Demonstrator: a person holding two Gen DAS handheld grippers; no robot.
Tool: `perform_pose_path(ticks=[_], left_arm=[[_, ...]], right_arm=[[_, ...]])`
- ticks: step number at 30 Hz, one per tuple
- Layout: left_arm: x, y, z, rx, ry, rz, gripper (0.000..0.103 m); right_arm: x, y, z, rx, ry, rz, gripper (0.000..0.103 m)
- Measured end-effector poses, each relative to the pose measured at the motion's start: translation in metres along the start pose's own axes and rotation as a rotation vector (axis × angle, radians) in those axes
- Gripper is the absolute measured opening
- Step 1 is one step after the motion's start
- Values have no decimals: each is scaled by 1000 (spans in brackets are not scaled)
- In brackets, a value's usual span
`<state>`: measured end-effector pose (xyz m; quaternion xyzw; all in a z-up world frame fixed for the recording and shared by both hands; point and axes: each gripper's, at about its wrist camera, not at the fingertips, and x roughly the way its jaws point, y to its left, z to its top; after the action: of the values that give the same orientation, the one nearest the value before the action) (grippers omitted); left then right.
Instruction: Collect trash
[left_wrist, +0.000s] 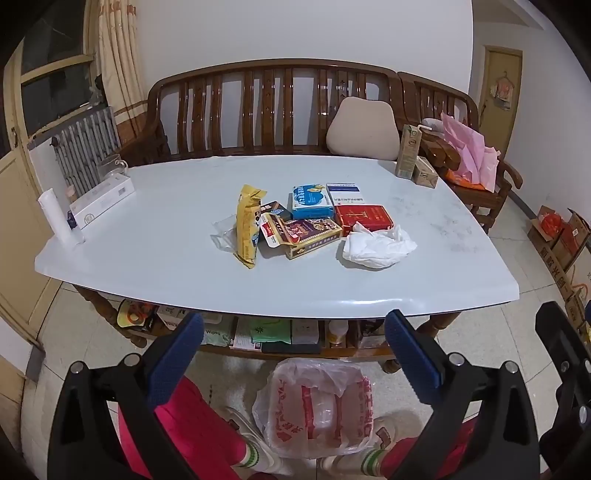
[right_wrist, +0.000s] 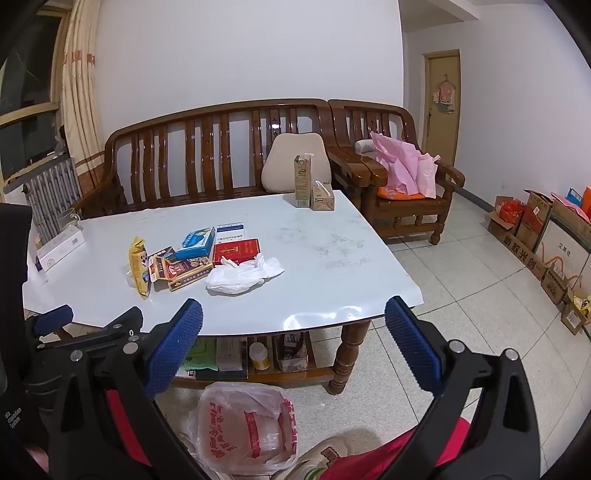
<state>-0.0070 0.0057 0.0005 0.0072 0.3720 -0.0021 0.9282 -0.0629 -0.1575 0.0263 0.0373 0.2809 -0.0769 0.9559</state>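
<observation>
Right, both the left gripper (left_wrist: 293, 345) and right gripper (right_wrist: 293, 338) hang spread wide and empty, short of the table (left_wrist: 147, 258), where the wrappers (left_wrist: 295, 225) sit mid-top, so reach over, pinch the crumpled tissue (left_wrist: 376, 245) first, then drop it into the plastic bag (left_wrist: 314, 406) on the floor below.

Both looking from wrist height, near and tilted down across the white table (left_wrist: 177, 258) toward the wooden bench (right_wrist: 221, 147) behind, right view set further right, sharing tabletop and bench

Your tabletop (left_wrist: 147, 258) is glossy and smooth; the wooden sofa (left_wrist: 258, 96) is lacquered, the crumpled tissue (left_wrist: 376, 245) matt paper, the floor bag (left_wrist: 314, 410) thin translucent plastic, and your tongs' pads (left_wrist: 173, 358) are knobbled.
</observation>
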Motion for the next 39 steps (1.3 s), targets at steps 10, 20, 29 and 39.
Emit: perform_pose_path(ticks=[10,20,29,39], left_arm=[[-1,-3,0,27,-1,13,96],[-2,-2,1,26,-6,13,96],[-3,0,0,27,-4,17,96],[-5,3,0,25,-2,17,96]], right_arm=[[-1,9,-4,-5,-1,6,97],[-1,7,-3,-9,-1,4,97],[-7,11,-2,-18,0,11,97],[-8,14,-2,-21,2,11,97]])
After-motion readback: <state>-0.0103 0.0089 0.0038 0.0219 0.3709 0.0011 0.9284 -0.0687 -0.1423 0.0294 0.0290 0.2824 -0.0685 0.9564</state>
